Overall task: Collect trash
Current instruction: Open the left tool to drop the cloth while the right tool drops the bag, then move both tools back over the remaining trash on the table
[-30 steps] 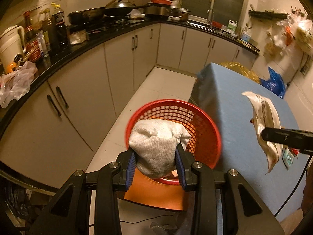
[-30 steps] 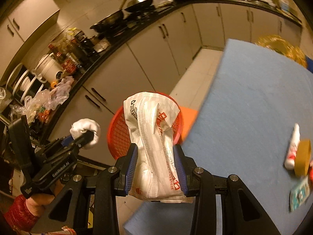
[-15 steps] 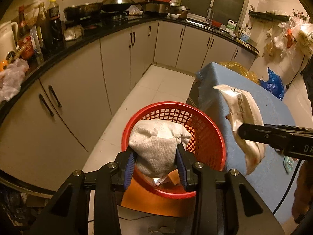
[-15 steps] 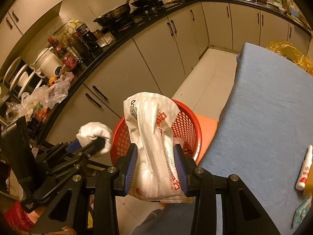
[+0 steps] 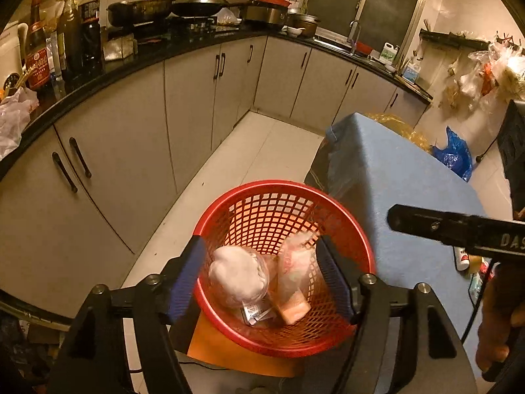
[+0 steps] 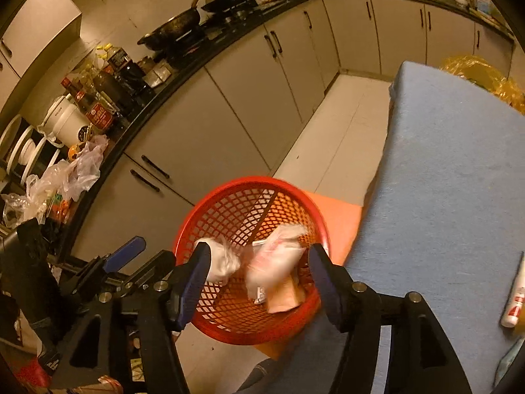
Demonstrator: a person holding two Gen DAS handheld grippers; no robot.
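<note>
**Two pieces dropped, more waiting on the tabletop**

While both grippers hang over the red basket (image 5: pixel 282 262), their jaws have just been opening, and nothing is pinched between them now. The left gripper (image 5: pixel 262 272) stands wide with the white wad of cloth or paper (image 5: pixel 238 274) loose below it inside the basket; the right gripper (image 6: pixel 257 275) is likewise spread, and the white printed plastic bag (image 6: pixel 274 264) lies blurred in the basket beneath it, beside the wad. A small tan packet (image 6: pixel 283 298) and a scrap of grey wrapper (image 5: pixel 254 313) sit at the basket's bottom too. The basket stands on an orange stool (image 6: pixel 341 216) just left of the blue tabletop (image 6: pixel 443 180).

So this pair of items looks delivered. What seems left, judging by the right wrist view, is at the near right edge of the tabletop: a small white tube with red printing (image 6: pixel 515 298) and a bit of greenish wrapper (image 6: pixel 510 354) at the frame's edge. Whether these count as trash I cannot say for sure. The far end of the tabletop carries a crumpled yellow bag (image 6: pixel 482 75).

Readable writing is scarce. The right gripper's arm, seen from the left wrist, shows the letters "DAS" (image 5: pixel 510 241), cut off by the frame. A dark bottle on the far counter wears a red label (image 5: pixel 37 65), its characters too small to read. The bag's red print is smeared by motion.
</note>
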